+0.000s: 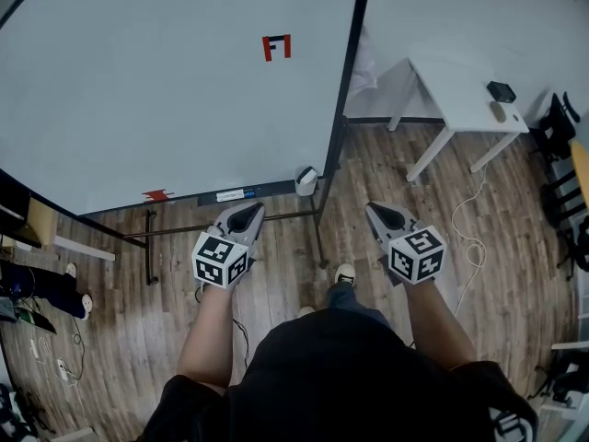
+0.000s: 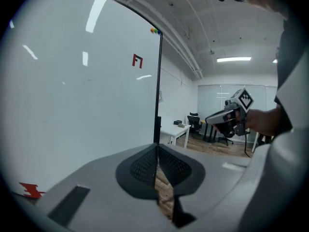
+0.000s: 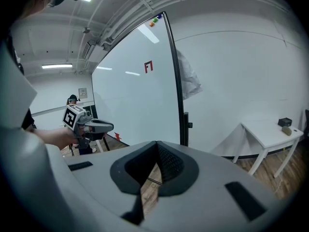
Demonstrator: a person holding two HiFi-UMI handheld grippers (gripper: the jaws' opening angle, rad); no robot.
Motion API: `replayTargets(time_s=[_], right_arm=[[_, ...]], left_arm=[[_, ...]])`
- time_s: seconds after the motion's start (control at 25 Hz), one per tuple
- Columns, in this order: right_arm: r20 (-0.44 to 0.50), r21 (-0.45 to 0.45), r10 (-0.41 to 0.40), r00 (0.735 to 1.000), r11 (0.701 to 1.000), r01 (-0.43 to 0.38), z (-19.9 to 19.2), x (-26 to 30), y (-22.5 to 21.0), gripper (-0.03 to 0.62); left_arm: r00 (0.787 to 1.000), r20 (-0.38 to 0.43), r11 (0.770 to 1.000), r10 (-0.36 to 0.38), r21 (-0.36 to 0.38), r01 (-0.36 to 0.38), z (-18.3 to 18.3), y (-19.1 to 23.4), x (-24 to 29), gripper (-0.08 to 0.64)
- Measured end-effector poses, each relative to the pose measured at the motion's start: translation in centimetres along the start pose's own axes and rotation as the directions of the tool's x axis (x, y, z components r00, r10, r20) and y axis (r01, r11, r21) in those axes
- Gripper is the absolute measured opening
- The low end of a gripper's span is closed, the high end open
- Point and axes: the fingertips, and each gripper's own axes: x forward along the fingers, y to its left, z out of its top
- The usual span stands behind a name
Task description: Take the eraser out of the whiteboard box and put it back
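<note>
At the whiteboard's [image 1: 166, 81] lower right corner, only the head view shows the whiteboard box [image 1: 306, 180]. It has a dark patch on top, but the eraser cannot be made out for certain. The box sits between and beyond the left gripper [image 1: 248, 212] and right gripper [image 1: 379, 212], clear of both. Each gripper's jaws are pressed together on nothing.

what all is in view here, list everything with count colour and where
whiteboard: one, white, upper left
mark: one, red, high on the board
whiteboard box: one, white, board's lower right corner
piece: one, red, on the board's ledge
table: one, white, right of the board
small items: two, black and beige, on the table
cable: one, white, on the wood floor
left gripper: grey, shut, empty
right gripper: grey, shut, empty
</note>
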Motion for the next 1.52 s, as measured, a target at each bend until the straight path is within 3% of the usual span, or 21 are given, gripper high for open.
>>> replayTargets(time_s=[0.8, 1.52], right_arm=[[-0.025, 0.034, 0.024, 0.999, 0.999, -0.023, -0.8, 3.2, -5.9, -0.006], [-0.084, 0.08, 0.057, 0.995, 0.996, -0.05, -2.6, 6.9, -10.3, -0.006]], left_arm=[[0.997, -0.053, 0.999, -0.049, 0.005, 0.049, 0.2, 0.2, 7.9, 0.017], [0.988, -0.137, 0.998, -0.066, -0.032, 0.063, -2.5, 1.7, 15.3, 0.084]])
